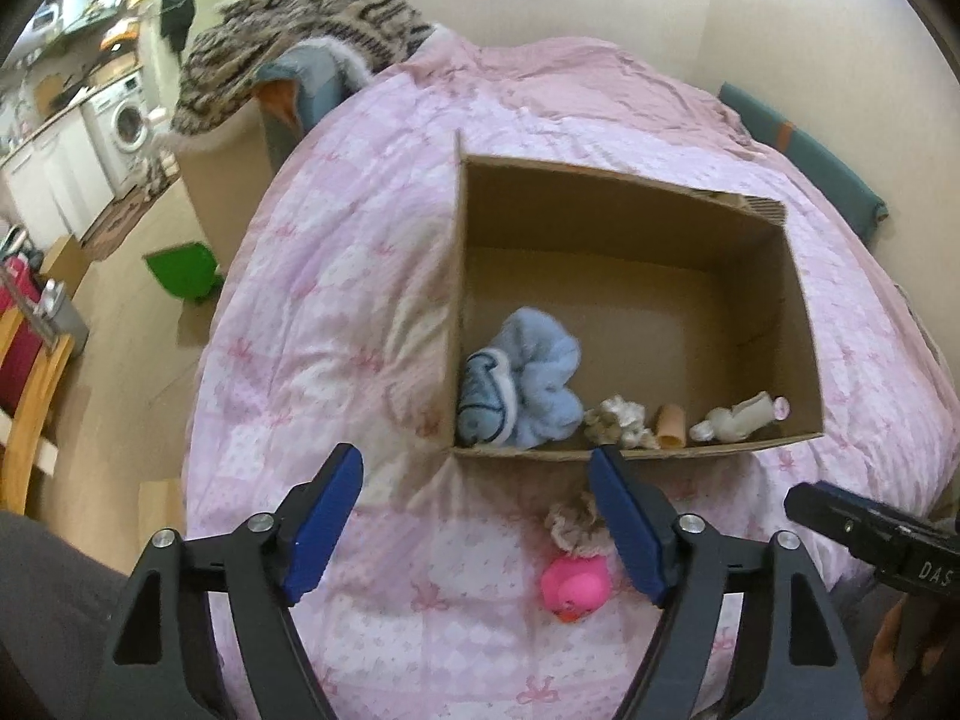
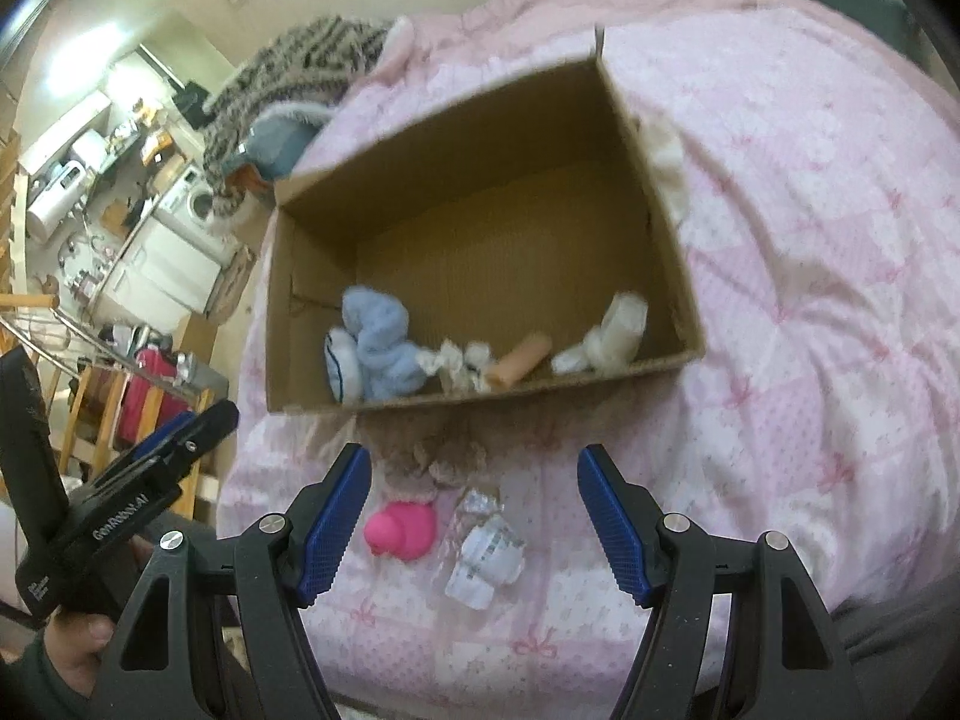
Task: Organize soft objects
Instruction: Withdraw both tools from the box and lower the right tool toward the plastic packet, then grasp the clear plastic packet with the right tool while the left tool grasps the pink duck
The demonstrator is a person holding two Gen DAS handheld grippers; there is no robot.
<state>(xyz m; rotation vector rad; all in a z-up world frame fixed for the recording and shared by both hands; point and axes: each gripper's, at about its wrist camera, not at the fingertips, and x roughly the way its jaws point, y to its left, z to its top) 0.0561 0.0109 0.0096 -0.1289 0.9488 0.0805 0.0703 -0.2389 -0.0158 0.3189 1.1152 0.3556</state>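
Two grippers spread, empty: left gripper (image 1: pixel 477 465), right gripper (image 2: pixel 474 465) over pink rubber duck (image 2: pixel 401 529) on bed, before open brown cardboard box (image 2: pixel 654 192).

Both hand-held grippers, L (image 1: pixel 477 459) & R (image 2: pixel 474 459), angled down, jaws apart, empty.

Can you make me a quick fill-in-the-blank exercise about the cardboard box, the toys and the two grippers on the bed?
1. The blue fluffy toy lies inside the ____ box.
2. The pink rubber duck sits on the bedspread, ____ the box.
3. Both the left gripper and the right gripper have their jaws ____, with nothing held.
4. The bedspread is mostly ____ in colour.

Missing words: cardboard; outside; open; pink
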